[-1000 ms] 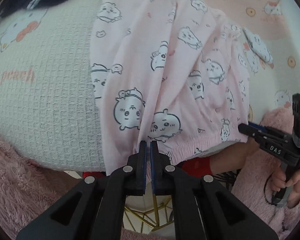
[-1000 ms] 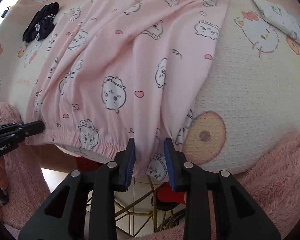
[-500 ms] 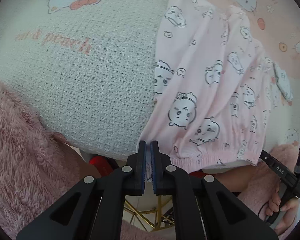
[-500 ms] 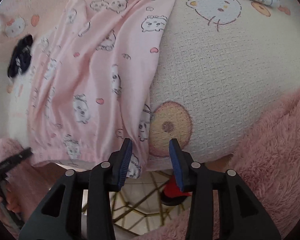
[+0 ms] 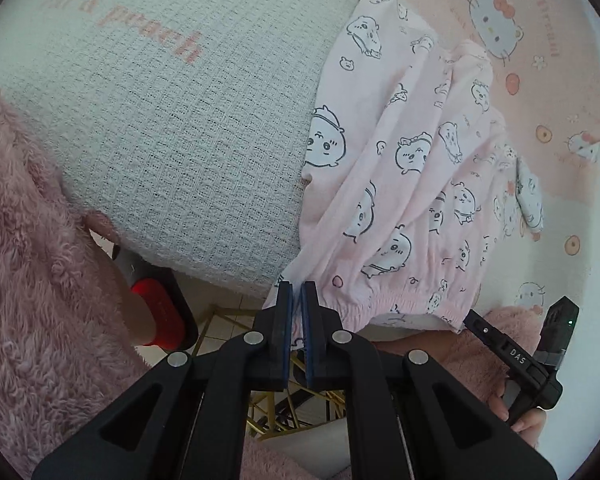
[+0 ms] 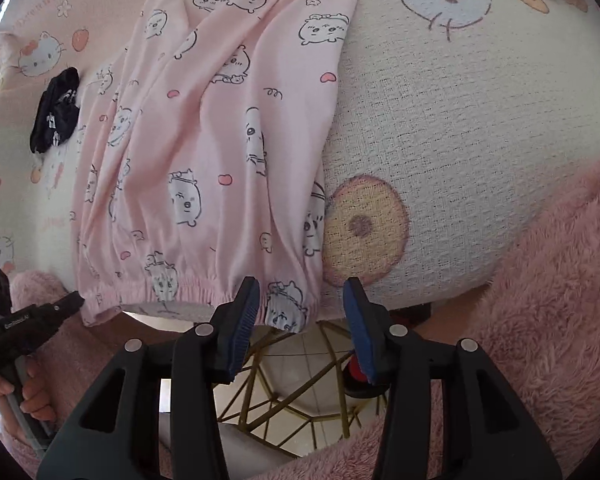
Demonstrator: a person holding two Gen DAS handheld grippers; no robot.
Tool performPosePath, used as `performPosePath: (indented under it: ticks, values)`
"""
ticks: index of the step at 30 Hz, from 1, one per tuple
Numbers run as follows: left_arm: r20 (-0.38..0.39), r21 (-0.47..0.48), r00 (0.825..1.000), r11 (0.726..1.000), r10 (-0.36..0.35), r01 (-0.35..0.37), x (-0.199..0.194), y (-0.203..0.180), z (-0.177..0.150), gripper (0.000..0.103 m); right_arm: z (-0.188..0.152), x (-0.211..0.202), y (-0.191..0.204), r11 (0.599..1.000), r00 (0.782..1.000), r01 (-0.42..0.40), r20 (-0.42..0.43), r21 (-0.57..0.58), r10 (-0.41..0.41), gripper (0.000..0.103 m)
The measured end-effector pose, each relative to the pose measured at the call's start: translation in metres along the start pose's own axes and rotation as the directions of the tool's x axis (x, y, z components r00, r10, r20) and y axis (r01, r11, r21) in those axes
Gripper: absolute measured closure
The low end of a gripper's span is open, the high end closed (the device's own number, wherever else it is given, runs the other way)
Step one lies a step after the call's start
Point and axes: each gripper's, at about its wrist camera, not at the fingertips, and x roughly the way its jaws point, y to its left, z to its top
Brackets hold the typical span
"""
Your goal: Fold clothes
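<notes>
- The left gripper [image 5: 297,294] has its two fingers pressed nearly together, pinching the corner of the elastic waistband of the pink pajama pants [image 5: 400,184]; a sliver of pink cloth shows between the blue pads.
- The right gripper [image 6: 302,300] has its jaws opening, set a moderate way apart; the pants' other waistband corner hangs in the gap just beyond the tips, and neither pad presses on it.
- The pink pajama pants, printed with small cartoon animals, lie spread on the waffle-weave blanket [image 5: 172,152], legs running away from the waistband, which hangs over the blanket's near edge.
- In the right wrist view, the pants [image 6: 204,168] lie left of a round biscuit print [image 6: 365,229] on the blanket [image 6: 440,128].
- A dark crumpled garment [image 6: 56,110] lies on the blanket to the left of the pants, apart from them.
- A folded pale printed cloth [image 5: 530,196] lies just beside the pants on their far side from the left gripper.
- Fluffy pink sleeves [image 6: 540,300] frame both views, and below the waistband gold wire legs [image 6: 300,392] stand on pale tile floor.
</notes>
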Motion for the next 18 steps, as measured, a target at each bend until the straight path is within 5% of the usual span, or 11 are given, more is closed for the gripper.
performPosePath:
  ticks: [3,4,5,10,12,16,18]
  values:
    - [0.001,0.012,1.000,1.000,0.020,-0.020,0.001,-0.005,0.004,0.079,0.003,0.014,0.016,0.997,0.997,0.080,-0.004,-0.018,-0.080,0.058]
    - [-0.003,0.017,0.999,0.999,0.032,-0.032,0.005,-0.009,0.005,0.062,0.002,0.016,0.016,0.995,0.995,0.097,-0.005,-0.025,-0.097,0.058]
    - [-0.007,0.021,0.999,0.999,0.043,-0.043,0.008,-0.011,0.006,0.056,0.001,0.017,0.019,0.994,0.994,0.107,-0.004,-0.035,-0.108,0.056]
    - [-0.020,0.035,0.995,0.994,0.102,-0.101,0.023,-0.016,0.008,0.056,-0.001,0.019,0.036,0.988,0.989,0.146,0.012,-0.054,-0.145,0.056]
    - [-0.038,0.026,0.997,0.997,0.067,-0.066,0.028,-0.014,0.009,0.071,-0.006,0.012,0.032,0.988,0.989,0.146,0.016,-0.049,-0.146,0.056]
    - [-0.050,0.025,0.998,0.999,0.032,-0.031,0.033,-0.017,0.010,0.079,-0.013,0.026,0.024,0.998,0.994,-0.063,-0.093,-0.001,0.062,0.052]
    - [-0.042,0.025,0.999,0.999,0.024,-0.023,0.033,-0.018,0.011,0.082,-0.014,0.027,0.018,0.994,0.990,-0.104,-0.090,0.045,0.108,0.053]
